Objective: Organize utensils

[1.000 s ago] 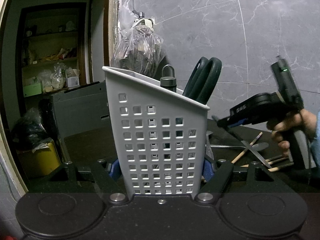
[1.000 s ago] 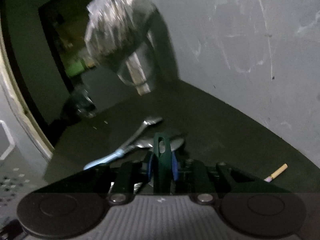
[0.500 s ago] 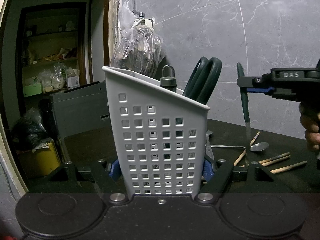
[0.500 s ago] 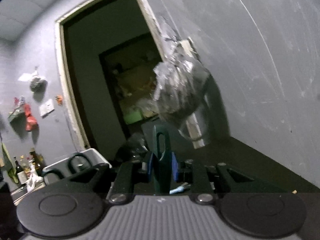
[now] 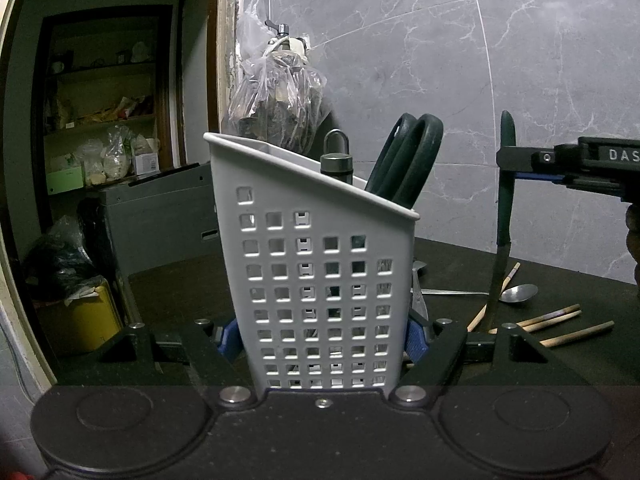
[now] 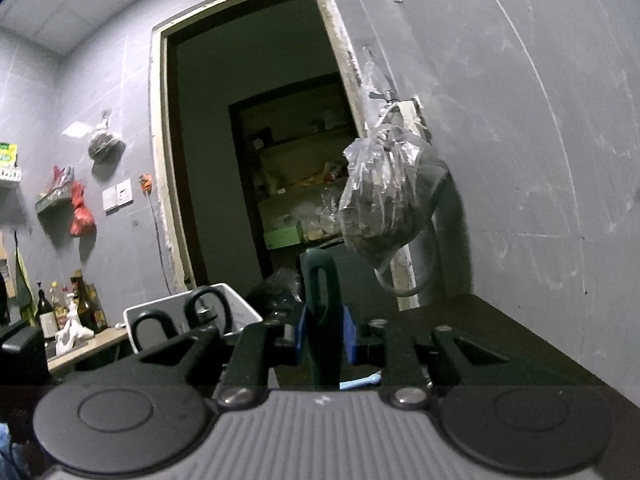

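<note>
- The left hand-held gripper (image 5: 325, 334) was seen closed around the base of a white perforated utensil caddy (image 5: 320, 264), its blue pads (image 5: 228, 336) pressed against both side walls, the caddy standing upright on the dark worktop (image 5: 560, 264).
- Inside the caddy, the dark green looped handles of scissors (image 5: 412, 160) and a dark capped tool with a metal ring (image 5: 337, 160) were seen projecting above the slanted rim.
- Just right of the caddy, a spoon (image 5: 516, 293) and several wooden chopsticks (image 5: 576, 330) were seen lying flat on the worktop.
- Further right, the right hand-held gripper (image 5: 505, 162) was held level above the worktop, a person's fingers (image 5: 633, 236) visible at the frame edge.
- A green-handled utensil (image 5: 505, 200) was clamped near the top of its handle and hung upright, its metal part pointing down toward the chopsticks; whether the tip touched the worktop could not be told.
- In the right wrist view, the right gripper's blue pads (image 6: 346, 336) were seen narrowly set on that green handle (image 6: 322, 320), whose slotted end stood up between them.
- Beyond it to the left, the caddy's rim and scissor loops (image 6: 208, 312) were seen, well apart from the held utensil.
- Farthest back, a plastic bag (image 5: 276, 96) was seen hanging on the grey marbled wall beside a doorway (image 6: 248, 140).
</note>
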Demonstrator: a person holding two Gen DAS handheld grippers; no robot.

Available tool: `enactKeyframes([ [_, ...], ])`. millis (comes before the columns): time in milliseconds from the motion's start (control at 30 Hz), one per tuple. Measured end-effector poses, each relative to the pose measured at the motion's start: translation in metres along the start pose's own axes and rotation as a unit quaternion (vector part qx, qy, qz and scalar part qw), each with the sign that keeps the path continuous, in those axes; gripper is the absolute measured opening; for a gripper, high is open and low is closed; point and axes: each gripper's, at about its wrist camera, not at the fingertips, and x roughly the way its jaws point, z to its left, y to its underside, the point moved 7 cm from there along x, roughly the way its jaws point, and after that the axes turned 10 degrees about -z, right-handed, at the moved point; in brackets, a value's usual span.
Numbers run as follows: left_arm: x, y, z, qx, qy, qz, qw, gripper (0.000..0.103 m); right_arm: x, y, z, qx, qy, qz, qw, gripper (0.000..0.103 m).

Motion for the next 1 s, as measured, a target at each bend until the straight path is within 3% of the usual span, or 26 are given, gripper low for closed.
enactKeyframes([
  [1000,0.0001,-0.0001,-0.0002,0.0,0.0,0.0,1.0,0.077,-0.0042,0.0046,0.0083,-0.009,-0.017,0.014,1.0,0.022],
])
